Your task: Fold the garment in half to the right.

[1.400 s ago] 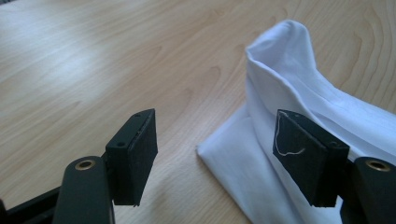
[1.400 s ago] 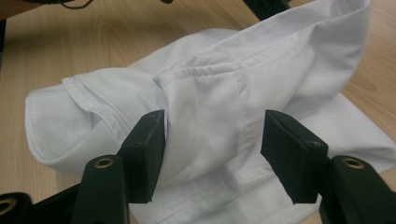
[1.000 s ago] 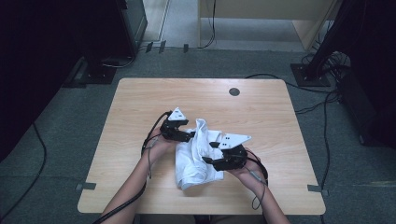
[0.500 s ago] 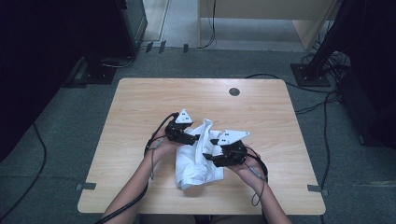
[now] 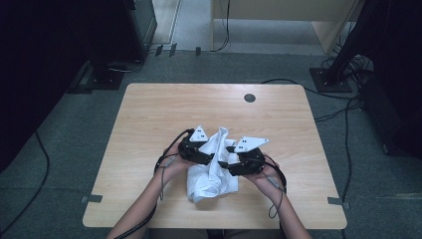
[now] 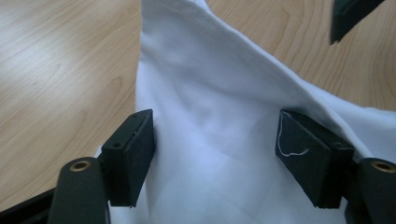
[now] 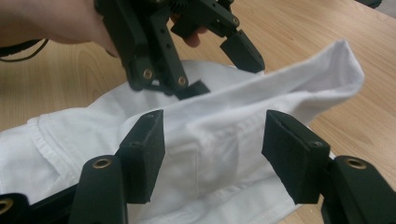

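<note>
A crumpled white cloth (image 5: 211, 180) lies near the front middle of the wooden table (image 5: 149, 114), with one fold raised into a ridge. My left gripper (image 5: 211, 156) comes in from the left, open, its jaws on either side of that ridge (image 6: 210, 93) without pressing it. In the left gripper view the gripper (image 6: 219, 158) has cloth across the whole gap. My right gripper (image 5: 230, 162) faces it from the right and is shut on a bunched part of the cloth (image 7: 60, 140). In the right gripper view that gripper (image 7: 217, 156) holds the fold, and the left gripper (image 7: 219, 70) is just beyond.
A dark round grommet (image 5: 250, 98) sits in the tabletop near the far edge. Cables (image 5: 164, 164) trail from both grippers back toward the person's forearms at the front edge. Dark equipment and floor cables surround the table.
My left gripper has moved right, closer to the right gripper, so its jaws now straddle the raised fold. The right gripper and the cloth bundle have stayed put.
</note>
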